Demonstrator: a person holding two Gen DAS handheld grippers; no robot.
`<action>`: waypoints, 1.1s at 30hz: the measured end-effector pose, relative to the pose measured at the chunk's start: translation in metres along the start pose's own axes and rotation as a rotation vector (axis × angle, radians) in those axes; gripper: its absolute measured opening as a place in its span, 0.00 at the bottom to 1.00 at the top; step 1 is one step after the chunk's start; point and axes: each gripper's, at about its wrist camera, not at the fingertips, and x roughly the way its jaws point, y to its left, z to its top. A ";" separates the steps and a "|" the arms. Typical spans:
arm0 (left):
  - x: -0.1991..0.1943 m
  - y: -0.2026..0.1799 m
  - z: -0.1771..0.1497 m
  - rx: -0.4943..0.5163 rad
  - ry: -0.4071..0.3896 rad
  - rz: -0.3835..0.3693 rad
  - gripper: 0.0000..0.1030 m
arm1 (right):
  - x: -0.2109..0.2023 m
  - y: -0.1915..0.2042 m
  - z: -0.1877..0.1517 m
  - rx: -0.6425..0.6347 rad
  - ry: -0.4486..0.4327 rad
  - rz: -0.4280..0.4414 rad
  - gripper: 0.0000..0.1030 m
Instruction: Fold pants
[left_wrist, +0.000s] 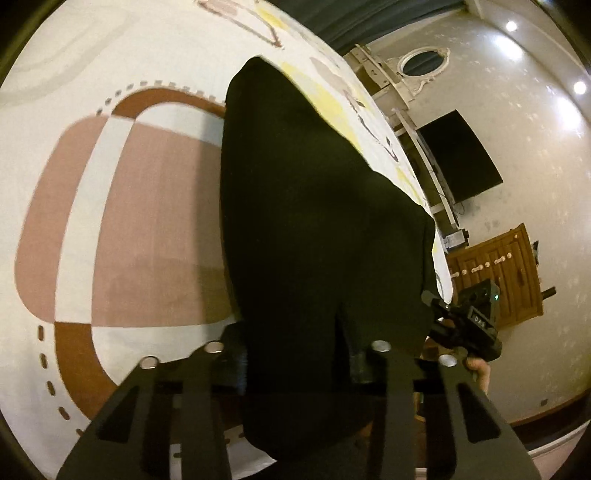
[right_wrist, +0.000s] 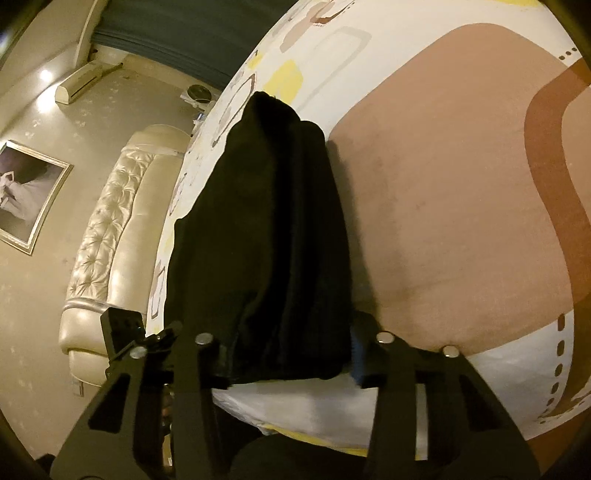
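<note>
- The pants (left_wrist: 314, 203) are black and lie lengthwise on the bed (left_wrist: 147, 221), close to one of its edges, running away from both cameras.
- They look folded into one long, narrow strip. The far end is narrower and sits near yellow and grey marks on the sheet.
- The sheet is white with big pink blocks, brown bands and dashed lines. The pants cover part of a pink block.
- The left tongs (left_wrist: 295, 365) are clenched on the near end of the pants. Dark cloth fills the gap between the two fingers and spills over the right one.
- A slit or fold line shows in the cloth just above those fingers.
- The right tongs (right_wrist: 290, 363) also grasp the near end. The bunched edge sits tight between the pads, touching both.
- In the right view that edge lies at the bed's near rim, with white sheet showing below it.
- Each view catches the other tool just beside the pants. A hand (left_wrist: 480, 373) shows under it in the left view.
- Beyond the bed stand a tufted headboard (right_wrist: 110, 221), a framed picture (right_wrist: 26, 192), a dark screen (left_wrist: 458, 155) and a wooden cabinet (left_wrist: 498, 273).
</note>
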 end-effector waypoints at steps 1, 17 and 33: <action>-0.001 -0.002 0.000 0.014 -0.006 0.010 0.32 | 0.000 0.001 -0.001 0.002 -0.002 0.004 0.37; -0.049 0.016 0.001 0.035 -0.045 0.142 0.29 | 0.036 0.049 -0.013 -0.064 0.048 0.028 0.34; -0.085 0.036 -0.005 0.000 -0.063 0.180 0.29 | 0.078 0.084 -0.030 -0.096 0.130 0.065 0.34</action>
